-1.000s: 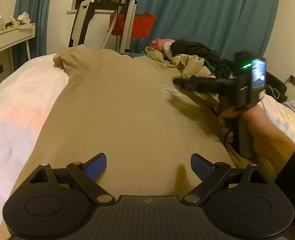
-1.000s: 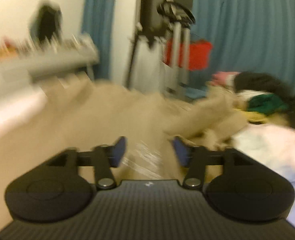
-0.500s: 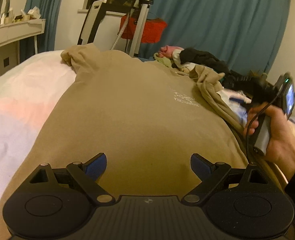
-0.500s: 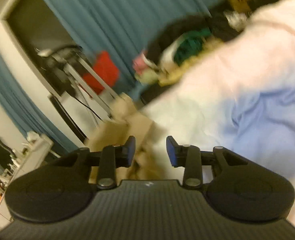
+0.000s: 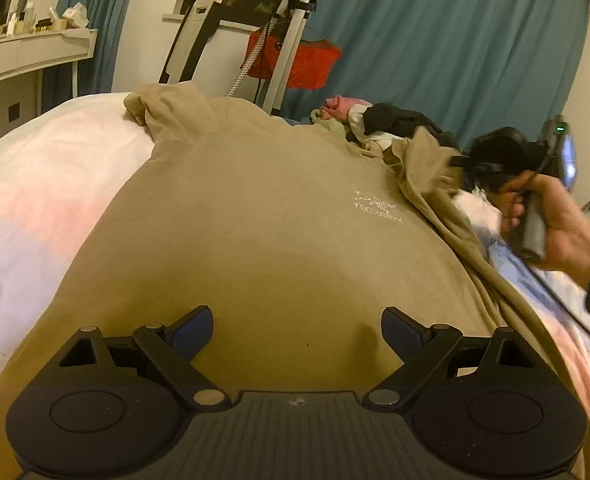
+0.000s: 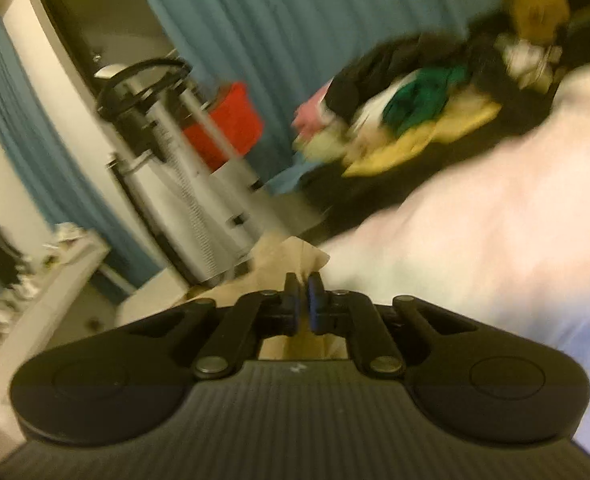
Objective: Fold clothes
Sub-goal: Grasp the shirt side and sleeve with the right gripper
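Note:
A tan sweatshirt (image 5: 263,216) with a small white chest print lies spread face up on the bed. My left gripper (image 5: 297,328) hovers open over its lower part, with nothing between the blue pads. At the right edge a hand holds my right gripper (image 5: 461,162) against the sweatshirt's bunched right sleeve (image 5: 427,168). In the right wrist view my right gripper (image 6: 303,300) is closing tight, its jaws almost together, with a tan fold of the sleeve (image 6: 295,254) pinched between the pads. That view is tilted and blurred.
White bedding (image 5: 43,200) shows on both sides of the sweatshirt. A pile of mixed clothes (image 6: 415,108) sits at the far end of the bed. Beyond it stand a metal stand with a red bag (image 5: 295,60), blue curtains and a white shelf (image 5: 27,56).
The right gripper has swung from over the chest print to the sweatshirt's right sleeve, rolled, and its jaws have closed from wide apart onto tan cloth. The left gripper has hardly shifted.

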The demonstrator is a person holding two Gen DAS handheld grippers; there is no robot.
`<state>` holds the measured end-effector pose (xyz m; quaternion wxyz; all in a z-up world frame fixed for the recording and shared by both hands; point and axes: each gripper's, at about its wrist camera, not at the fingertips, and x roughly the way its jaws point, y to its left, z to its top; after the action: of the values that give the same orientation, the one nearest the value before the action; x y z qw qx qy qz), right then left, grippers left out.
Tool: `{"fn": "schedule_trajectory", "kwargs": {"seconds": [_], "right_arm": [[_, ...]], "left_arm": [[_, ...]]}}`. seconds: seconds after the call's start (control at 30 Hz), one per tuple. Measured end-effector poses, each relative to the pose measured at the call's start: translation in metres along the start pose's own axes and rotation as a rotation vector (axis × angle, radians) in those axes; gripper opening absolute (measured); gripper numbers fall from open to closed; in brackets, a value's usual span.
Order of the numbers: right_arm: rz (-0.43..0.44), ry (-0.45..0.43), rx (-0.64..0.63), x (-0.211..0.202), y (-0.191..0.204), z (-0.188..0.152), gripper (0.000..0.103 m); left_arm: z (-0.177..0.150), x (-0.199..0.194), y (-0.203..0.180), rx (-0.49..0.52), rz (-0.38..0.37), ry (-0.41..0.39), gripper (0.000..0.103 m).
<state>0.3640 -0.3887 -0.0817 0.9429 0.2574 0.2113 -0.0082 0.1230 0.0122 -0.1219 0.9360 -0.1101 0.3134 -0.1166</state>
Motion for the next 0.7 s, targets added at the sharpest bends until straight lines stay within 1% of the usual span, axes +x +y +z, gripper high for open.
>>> {"fn": "schedule_trajectory", "kwargs": {"seconds": [0.07, 0.1, 0.17, 0.2, 0.27, 0.33, 0.37, 0.4, 0.43, 0.47, 0.5, 0.57, 0.67, 0.7], "right_arm": [[-0.086, -0.043, -0.067, -0.01, -0.006, 0.023, 0.007], [-0.147, -0.067, -0.108, -0.015, -0.012, 0.037, 0.007], [-0.269, -0.103, -0.181, -0.022, -0.023, 0.054, 0.007], [-0.35, -0.115, -0.205, -0.024, -0.033, 0.063, 0.008], [-0.429, -0.117, -0.166, -0.03, -0.055, 0.071, 0.01], [-0.426, -0.126, -0.072, -0.042, -0.082, 0.072, 0.016], [-0.424, -0.127, -0.027, -0.048, -0.093, 0.07, 0.035], [-0.418, -0.126, 0.027, -0.054, -0.104, 0.063, 0.063], [-0.406, -0.137, 0.062, -0.063, -0.111, 0.055, 0.074], [-0.394, -0.149, 0.098, -0.071, -0.117, 0.046, 0.081], [-0.372, -0.16, 0.133, -0.079, -0.123, 0.036, 0.08], [-0.308, -0.155, 0.224, -0.096, -0.131, 0.01, 0.08], [-0.23, -0.141, 0.381, -0.119, -0.141, -0.036, 0.08], [-0.21, -0.132, 0.415, -0.126, -0.142, -0.052, 0.08]], "left_arm": [[0.001, -0.001, -0.001, -0.007, -0.001, -0.003, 0.093], [0.001, -0.001, -0.002, -0.005, -0.001, -0.005, 0.093], [0.002, -0.002, -0.003, -0.001, -0.001, -0.01, 0.093], [0.002, -0.003, -0.003, 0.001, -0.002, -0.012, 0.093], [0.002, -0.003, -0.006, 0.012, -0.001, -0.016, 0.093], [0.002, -0.002, -0.008, 0.024, 0.002, -0.019, 0.093], [0.002, -0.002, -0.008, 0.029, 0.003, -0.019, 0.093], [0.002, -0.001, -0.009, 0.034, 0.005, -0.019, 0.093], [0.002, -0.001, -0.01, 0.036, 0.006, -0.017, 0.093], [0.002, -0.001, -0.01, 0.037, 0.006, -0.017, 0.093], [0.002, -0.003, -0.01, 0.037, 0.005, -0.017, 0.093], [0.002, -0.005, -0.01, 0.037, 0.002, -0.017, 0.093], [0.002, -0.011, -0.012, 0.047, -0.002, -0.028, 0.093], [0.002, -0.013, -0.013, 0.053, -0.002, -0.033, 0.093]]}}
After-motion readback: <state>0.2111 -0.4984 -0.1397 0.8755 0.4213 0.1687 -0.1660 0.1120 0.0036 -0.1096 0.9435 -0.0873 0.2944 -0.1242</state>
